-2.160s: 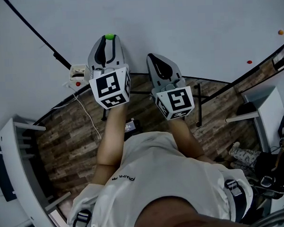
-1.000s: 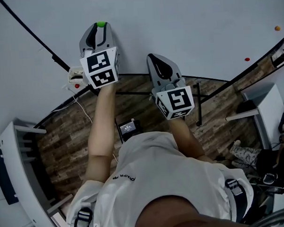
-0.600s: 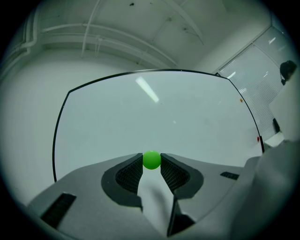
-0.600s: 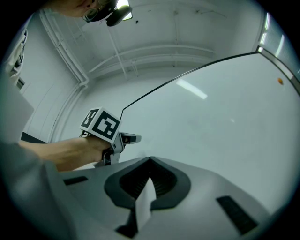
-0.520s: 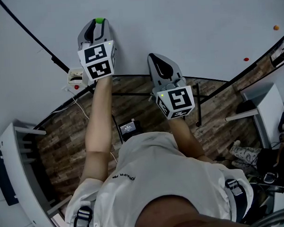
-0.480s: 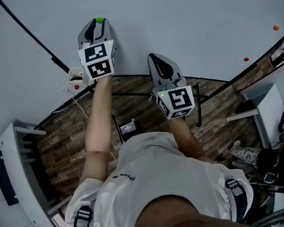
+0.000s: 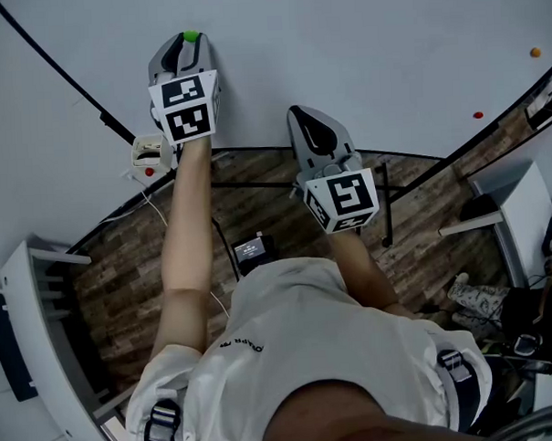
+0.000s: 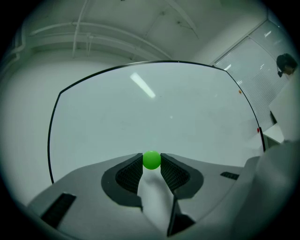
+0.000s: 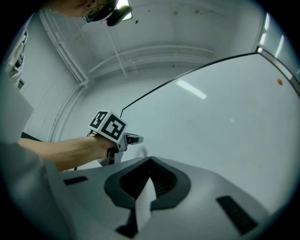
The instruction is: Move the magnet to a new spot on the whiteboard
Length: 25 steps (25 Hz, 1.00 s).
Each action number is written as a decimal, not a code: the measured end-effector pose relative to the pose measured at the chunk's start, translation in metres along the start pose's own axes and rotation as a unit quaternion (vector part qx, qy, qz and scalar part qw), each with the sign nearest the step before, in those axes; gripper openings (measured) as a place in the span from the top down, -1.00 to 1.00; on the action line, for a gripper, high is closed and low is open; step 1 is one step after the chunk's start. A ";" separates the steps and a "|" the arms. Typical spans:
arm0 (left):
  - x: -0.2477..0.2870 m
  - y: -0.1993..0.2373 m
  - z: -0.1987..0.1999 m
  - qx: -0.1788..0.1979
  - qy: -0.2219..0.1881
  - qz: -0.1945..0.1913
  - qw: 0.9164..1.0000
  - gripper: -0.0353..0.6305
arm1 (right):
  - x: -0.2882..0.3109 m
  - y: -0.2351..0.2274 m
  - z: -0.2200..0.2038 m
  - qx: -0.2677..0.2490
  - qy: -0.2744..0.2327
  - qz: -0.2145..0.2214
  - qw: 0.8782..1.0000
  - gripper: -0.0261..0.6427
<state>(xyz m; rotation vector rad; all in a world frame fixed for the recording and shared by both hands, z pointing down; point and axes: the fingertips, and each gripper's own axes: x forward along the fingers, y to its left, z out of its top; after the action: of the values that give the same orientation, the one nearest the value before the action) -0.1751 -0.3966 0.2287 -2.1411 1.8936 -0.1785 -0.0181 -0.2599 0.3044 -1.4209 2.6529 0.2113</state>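
Left hand-held gripper (image 7: 190, 43) pinches green magnet (image 8: 151, 160) at jaw tips, pads pressed on its sides, high before whiteboard (image 7: 360, 47); contact with board unclear. Magnet lies dead ahead along jaw axis. Right hand-held gripper (image 9: 150, 162) closed, empty, lower, near board's bottom edge.

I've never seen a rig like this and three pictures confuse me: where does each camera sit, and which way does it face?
Head view: on the person's head, looking steeply down at the whiteboard, both forearms, the left gripper and right gripper.
Left gripper view: on the left gripper, facing the whiteboard along its jaws, which pinch the green magnet.
Right gripper view: on the right gripper, jaws together, facing the whiteboard; the left forearm shows.
Shared: head and right gripper views both show the left gripper's marker cube.
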 end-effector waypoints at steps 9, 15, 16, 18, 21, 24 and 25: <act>0.018 0.000 -0.004 0.021 0.019 -0.003 1.000 0.53 | -0.001 -0.003 0.000 -0.001 -0.001 -0.003 1.000 0.91; 0.022 -0.001 -0.002 0.028 0.026 -0.004 0.999 0.53 | -0.002 -0.002 0.001 -0.002 -0.001 -0.002 1.000 0.91; 0.023 0.000 -0.002 0.028 0.028 -0.004 0.999 0.53 | -0.001 -0.002 0.001 -0.002 -0.002 -0.001 1.000 0.91; 0.025 0.001 -0.004 0.028 0.032 -0.004 0.999 0.53 | 0.000 -0.001 0.001 -0.002 -0.002 0.000 1.000 0.91; 0.027 0.000 -0.005 0.027 0.035 -0.004 0.999 0.53 | -0.001 -0.002 0.002 -0.002 -0.002 0.000 1.000 0.91; 0.028 -0.001 -0.004 0.027 0.033 -0.004 0.999 0.53 | -0.002 -0.004 0.001 -0.001 -0.001 -0.001 1.000 0.91; 0.028 -0.002 -0.003 0.027 0.033 -0.004 0.999 0.53 | -0.003 -0.005 0.000 -0.001 -0.001 -0.001 1.000 0.91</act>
<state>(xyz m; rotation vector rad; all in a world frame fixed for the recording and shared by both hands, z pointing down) -0.1704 -0.4244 0.2300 -2.1323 1.8938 -0.3030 -0.0125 -0.2601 0.3045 -1.4243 2.6505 0.2146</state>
